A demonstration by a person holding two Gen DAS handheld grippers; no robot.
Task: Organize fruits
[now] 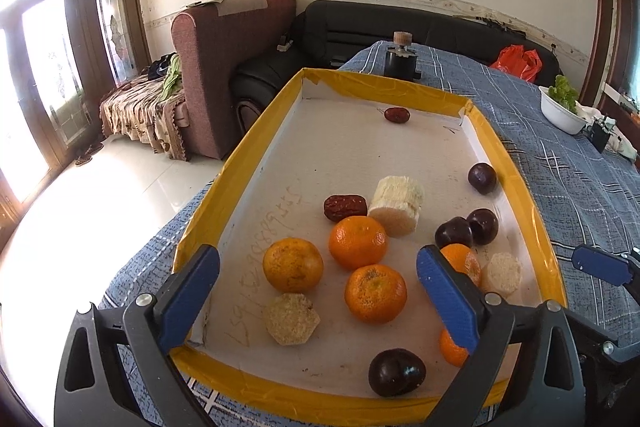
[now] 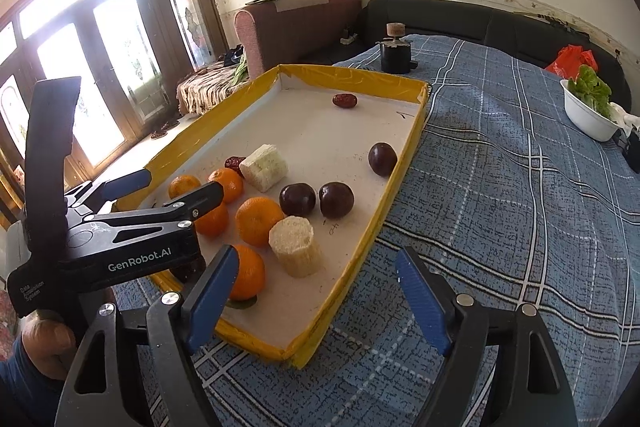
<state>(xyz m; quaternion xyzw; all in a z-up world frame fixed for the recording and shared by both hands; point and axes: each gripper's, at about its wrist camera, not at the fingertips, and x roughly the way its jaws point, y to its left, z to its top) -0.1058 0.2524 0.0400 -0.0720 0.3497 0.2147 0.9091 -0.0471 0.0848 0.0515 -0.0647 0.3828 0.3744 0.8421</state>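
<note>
Left wrist view: left tool (image 1: 318,291) spread wide, nothing between the pads, pitched down over the near end of the tray (image 1: 516,179). The tray sits on a worktop under a blue checked cloth (image 1: 580,195). Fruit is loose on the tray floor, bunched at the near end. One orange (image 1: 375,293) lies straight ahead in the gap between the fingers; two more sit just beyond it. A dark plum (image 1: 396,372) lies nearer and lower right, close to the right finger. Pale cut pieces and red dates are scattered among them; one date (image 1: 397,115) lies alone at the far end.

Right wrist view: right tool (image 2: 316,307) also spread and empty, pitched down likewise. It hangs over the tray's near right corner, its right finger over bare cloth. Nearest fruit is an orange (image 2: 248,277) just behind the left finger; a pale piece (image 2: 296,251) stands beside it. The left tool shows at left, over the oranges.

Judgement: left hand is nearer the oranges; a short reach down and forward would do.
</note>
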